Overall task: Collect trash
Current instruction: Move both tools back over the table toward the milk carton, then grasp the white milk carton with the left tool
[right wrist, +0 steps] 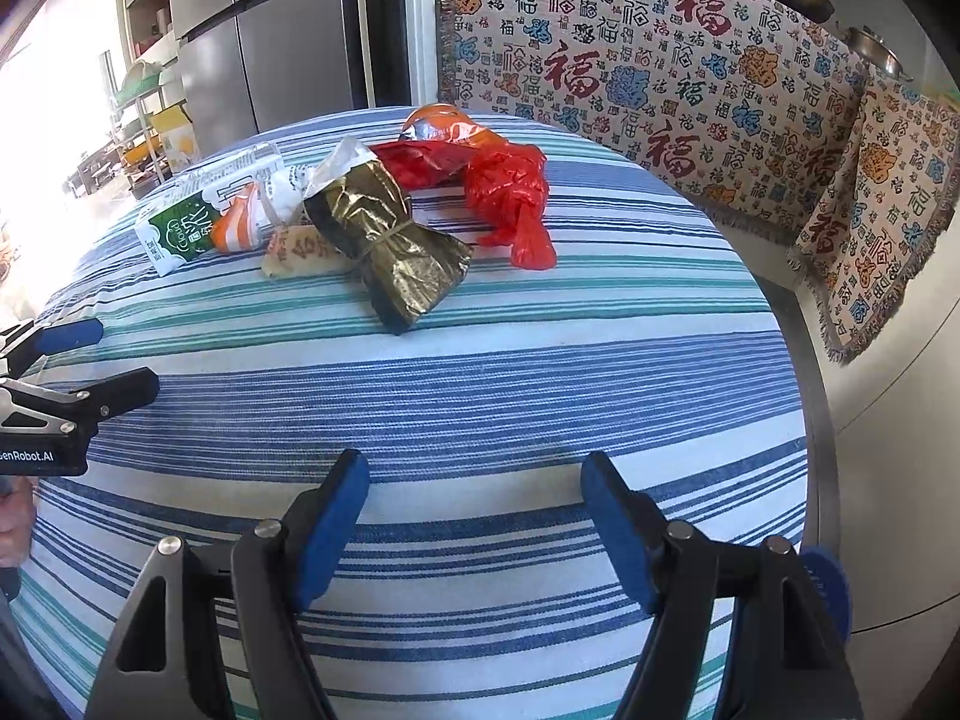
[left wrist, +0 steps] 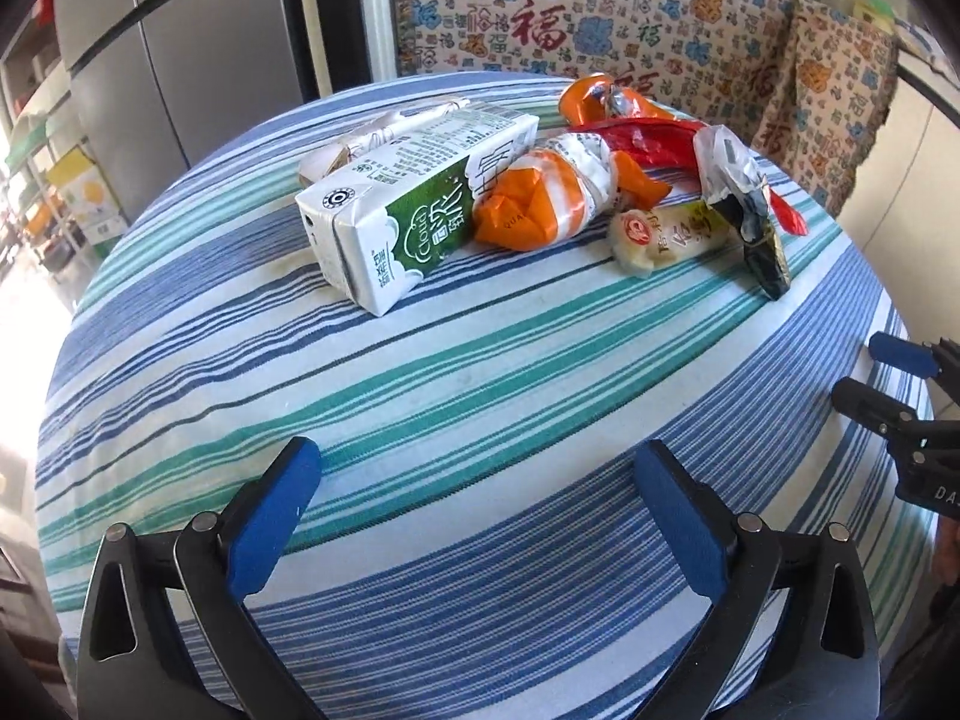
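Trash lies in a pile at the far side of the striped table (left wrist: 480, 372). A green and white milk carton (left wrist: 408, 204) lies on its side at the left, also in the right wrist view (right wrist: 186, 222). Beside it are an orange and white wrapper (left wrist: 540, 204), a small pale packet (left wrist: 666, 237), a crumpled dark gold bag (right wrist: 390, 240) and a red plastic bag (right wrist: 510, 198). My left gripper (left wrist: 480, 468) is open and empty, hovering over the near table. My right gripper (right wrist: 474, 480) is open and empty, to the right of the left one.
A patterned blanket (right wrist: 690, 90) covers a bench behind and right of the table. A grey fridge (left wrist: 198, 60) stands at the back left. The table's right edge (right wrist: 810, 420) drops off near my right gripper. A white crumpled wrapper (left wrist: 384, 132) lies behind the carton.
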